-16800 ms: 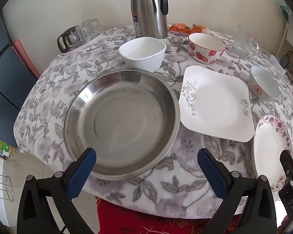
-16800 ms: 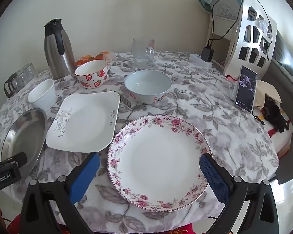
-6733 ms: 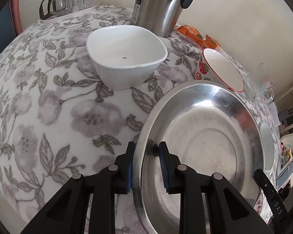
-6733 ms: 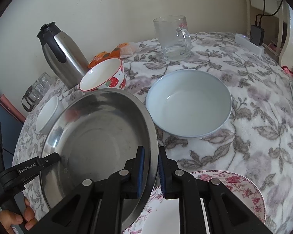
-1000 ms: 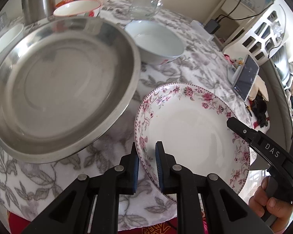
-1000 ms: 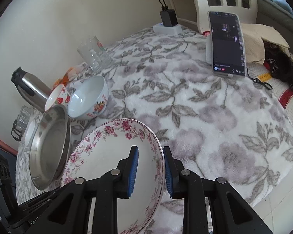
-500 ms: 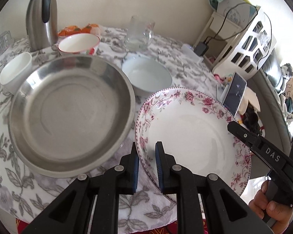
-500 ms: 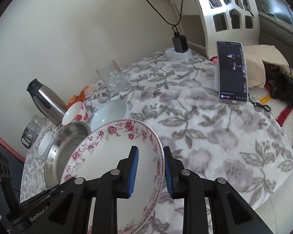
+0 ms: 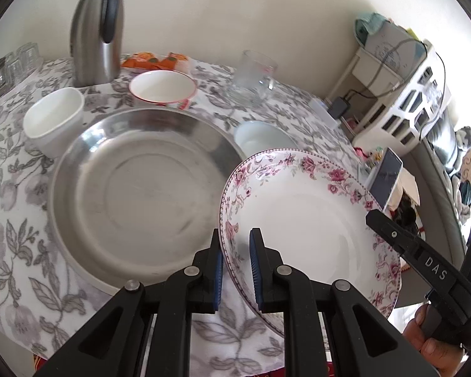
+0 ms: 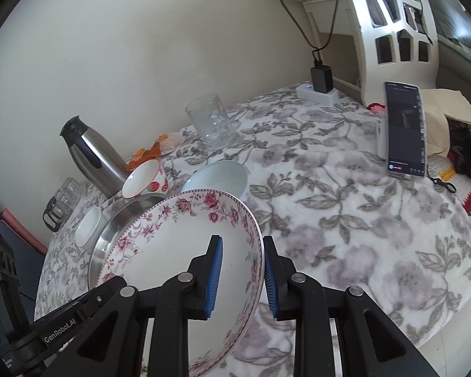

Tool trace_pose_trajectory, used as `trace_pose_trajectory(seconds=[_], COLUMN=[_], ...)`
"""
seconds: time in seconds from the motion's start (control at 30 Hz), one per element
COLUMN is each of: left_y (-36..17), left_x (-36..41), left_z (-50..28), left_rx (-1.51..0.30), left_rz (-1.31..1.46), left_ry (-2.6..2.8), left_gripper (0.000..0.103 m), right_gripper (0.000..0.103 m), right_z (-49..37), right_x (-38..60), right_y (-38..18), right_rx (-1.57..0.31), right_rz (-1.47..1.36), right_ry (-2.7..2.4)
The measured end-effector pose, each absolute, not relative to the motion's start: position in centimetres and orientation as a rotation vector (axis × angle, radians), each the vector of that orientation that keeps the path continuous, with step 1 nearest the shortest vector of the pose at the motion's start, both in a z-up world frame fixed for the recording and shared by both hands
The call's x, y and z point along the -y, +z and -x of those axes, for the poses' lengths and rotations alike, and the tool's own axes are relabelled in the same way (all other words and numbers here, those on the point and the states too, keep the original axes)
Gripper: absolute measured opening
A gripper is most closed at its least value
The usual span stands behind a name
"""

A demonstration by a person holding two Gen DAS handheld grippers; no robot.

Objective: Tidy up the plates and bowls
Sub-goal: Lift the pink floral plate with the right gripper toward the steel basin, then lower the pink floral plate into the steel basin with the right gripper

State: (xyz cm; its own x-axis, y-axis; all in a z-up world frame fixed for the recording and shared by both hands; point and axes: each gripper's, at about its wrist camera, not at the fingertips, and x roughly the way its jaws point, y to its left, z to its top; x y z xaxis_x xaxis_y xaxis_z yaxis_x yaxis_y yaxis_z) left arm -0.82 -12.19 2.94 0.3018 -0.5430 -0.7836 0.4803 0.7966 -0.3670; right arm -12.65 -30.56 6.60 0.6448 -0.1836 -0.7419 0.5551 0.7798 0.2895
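Observation:
Both grippers hold the rose-patterned plate in the air. My left gripper is shut on its left rim; my right gripper is shut on its right rim, and the plate shows there too. It hangs above the table, tilted, at the right edge of the large steel pan, also in the right wrist view. A pale bowl sits behind the plate. A strawberry bowl and a white square bowl stand further back.
A steel thermos, a glass mug, orange snack packets and glass cups line the far side of the floral-clothed table. A phone stands at the right, by a power strip and white shelf.
The plate has been lifted higher and carried left, now overlapping the steel pan's right edge. Both grippers stay shut on its rim.

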Motion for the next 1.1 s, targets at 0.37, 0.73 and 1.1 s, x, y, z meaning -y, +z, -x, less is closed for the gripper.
trace_pose_trajectory(seconds=[0.37, 0.73, 1.1], left_y=[2.8, 2.4, 1.2], left_x=[6.5, 2.5, 1.0], left_z=[-2.1, -4.6, -6.6], left_rx=[-1.056, -1.065, -1.092], left_rz=[0.144, 0.203, 0.228], left_ry=[-0.597, -0.536, -0.475], left_gripper=[0.016, 0.016, 0.016], right_gripper=[0.027, 0.027, 0.027], right_z=[8.6, 5.5, 2.9], right_x=[26.3, 23.4, 22.1], right_y=[6.2, 5.0, 2.9], right_rx=[-0.788, -0.811, -0.853], right_rz=[-0.511, -0.503, -0.495], right_ry=[-0.363, -0.304, -0.281])
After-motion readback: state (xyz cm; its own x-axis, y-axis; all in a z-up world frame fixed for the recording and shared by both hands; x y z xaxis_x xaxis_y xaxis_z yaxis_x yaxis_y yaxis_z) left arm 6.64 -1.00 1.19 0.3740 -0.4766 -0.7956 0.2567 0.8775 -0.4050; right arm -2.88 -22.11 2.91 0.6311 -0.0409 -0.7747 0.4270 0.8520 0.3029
